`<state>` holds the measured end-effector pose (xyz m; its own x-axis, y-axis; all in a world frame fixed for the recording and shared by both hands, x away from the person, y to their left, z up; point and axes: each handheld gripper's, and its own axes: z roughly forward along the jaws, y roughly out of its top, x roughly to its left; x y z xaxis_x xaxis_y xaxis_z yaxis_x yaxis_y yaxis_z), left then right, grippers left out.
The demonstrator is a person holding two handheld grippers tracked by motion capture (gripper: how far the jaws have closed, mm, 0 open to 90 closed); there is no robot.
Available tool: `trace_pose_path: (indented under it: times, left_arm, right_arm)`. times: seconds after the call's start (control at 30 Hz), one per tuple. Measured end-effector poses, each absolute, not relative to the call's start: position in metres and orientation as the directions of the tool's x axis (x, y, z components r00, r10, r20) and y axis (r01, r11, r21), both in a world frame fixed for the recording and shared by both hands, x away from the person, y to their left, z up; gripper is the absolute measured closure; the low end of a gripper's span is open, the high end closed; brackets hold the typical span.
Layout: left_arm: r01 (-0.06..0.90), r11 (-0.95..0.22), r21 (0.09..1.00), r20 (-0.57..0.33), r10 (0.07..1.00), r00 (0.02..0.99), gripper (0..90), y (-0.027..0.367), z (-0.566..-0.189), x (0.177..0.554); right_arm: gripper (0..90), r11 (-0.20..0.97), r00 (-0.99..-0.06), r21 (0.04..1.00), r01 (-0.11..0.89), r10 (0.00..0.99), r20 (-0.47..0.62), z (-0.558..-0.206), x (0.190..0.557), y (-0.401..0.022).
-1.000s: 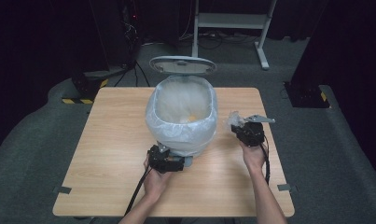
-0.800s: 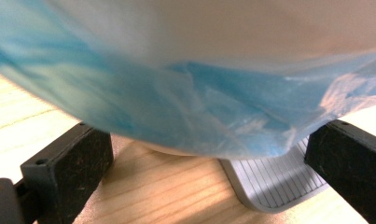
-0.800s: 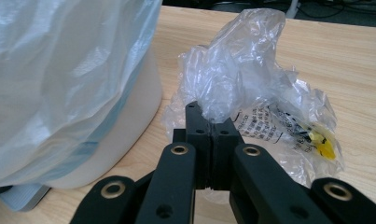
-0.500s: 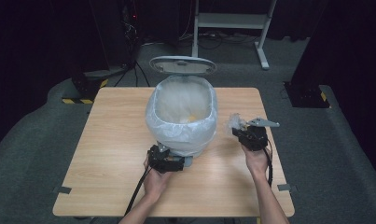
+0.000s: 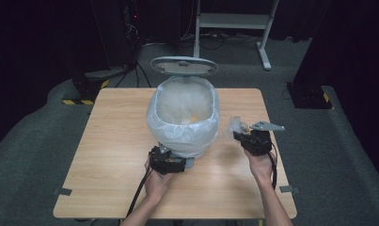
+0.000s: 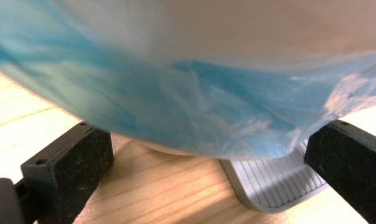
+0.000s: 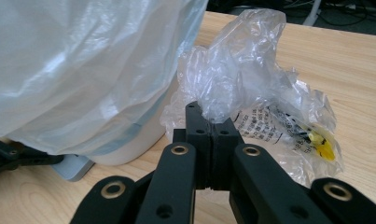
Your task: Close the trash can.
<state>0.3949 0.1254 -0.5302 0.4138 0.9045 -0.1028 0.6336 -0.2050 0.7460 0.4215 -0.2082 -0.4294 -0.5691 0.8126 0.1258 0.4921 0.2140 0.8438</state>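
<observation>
Clear plastic, a crumpled wrapper (image 7: 251, 100) with black print and a yellow mark, is being pinched by the right gripper (image 7: 212, 122), whose jaws are clenching it at their tips. In the high view the right gripper (image 5: 241, 136) is holding the wrapper (image 5: 237, 125) just right of the bin (image 5: 185, 120), at about rim height, above the table (image 5: 107, 141). The bin is standing mid-table with its lid (image 5: 184, 66) raised at the far side and a pale liner (image 5: 177, 134) draped over its rim.

The left gripper (image 5: 170, 162) is sitting at the near foot of the bin. Its jaws are standing apart, one on each side of the grey pedal (image 6: 274, 184), and whether the gripper is pressing the pedal cannot be told.

Judgement: the step in hand is dropping the wrapper into the bin. To do it well, the wrapper should be carried up and left until fully over the opening before release, since light film can cling to the jaws or catch on the liner. The lid should be kept open.

Something orange is lying inside the bin, too blurred to identify. The wrapper's print is unreadable. The liner is hiding the bin's wall.
</observation>
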Motion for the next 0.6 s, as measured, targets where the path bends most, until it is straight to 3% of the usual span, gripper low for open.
trace_pose_path:
  times: [0.6]
  left_arm:
    - [0.634, -0.206, 0.746, -0.100, 0.906, 0.412, 1.3, 0.125, -0.530, 0.395]
  right_arm:
    - [89.2, 0.209, -0.594, 0.852, 0.480, 0.792, 0.141, -0.413, 0.404, -0.215]
